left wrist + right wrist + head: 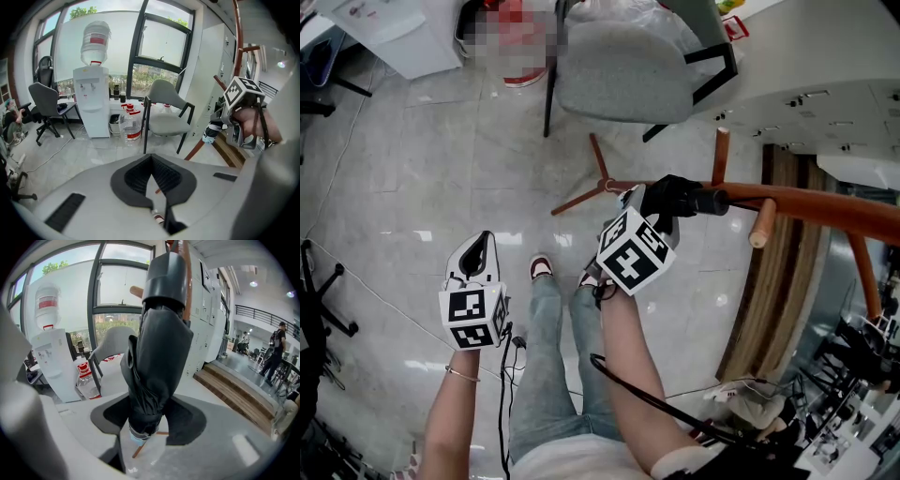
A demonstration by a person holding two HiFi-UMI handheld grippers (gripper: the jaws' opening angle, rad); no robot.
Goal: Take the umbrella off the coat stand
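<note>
A folded black umbrella (pixel 677 197) hangs against the orange-brown coat stand (pixel 825 208), whose pole crosses the head view toward the right. My right gripper (pixel 661 212) is at the umbrella, one jaw on either side of it. In the right gripper view the umbrella (pixel 159 357) fills the middle, hanging between the dark pads (pixel 187 420), its banded tip low in the gap; the right gripper (pixel 149 422) stands open around it. My left gripper (pixel 473 256) hangs apart at the lower left, shut and empty (pixel 151 161). From there the umbrella's tip (pixel 212 132) shows beside the right gripper (pixel 234 129).
A grey chair (pixel 623 70) stands just beyond the stand's legs (pixel 600 178). A water dispenser (pixel 91 101), bottles (pixel 129 127) and an office chair (pixel 44 105) line the window. A wooden step (pixel 778 281) runs along the right. The person's legs (pixel 558 356) and a cable (pixel 504 403) are below.
</note>
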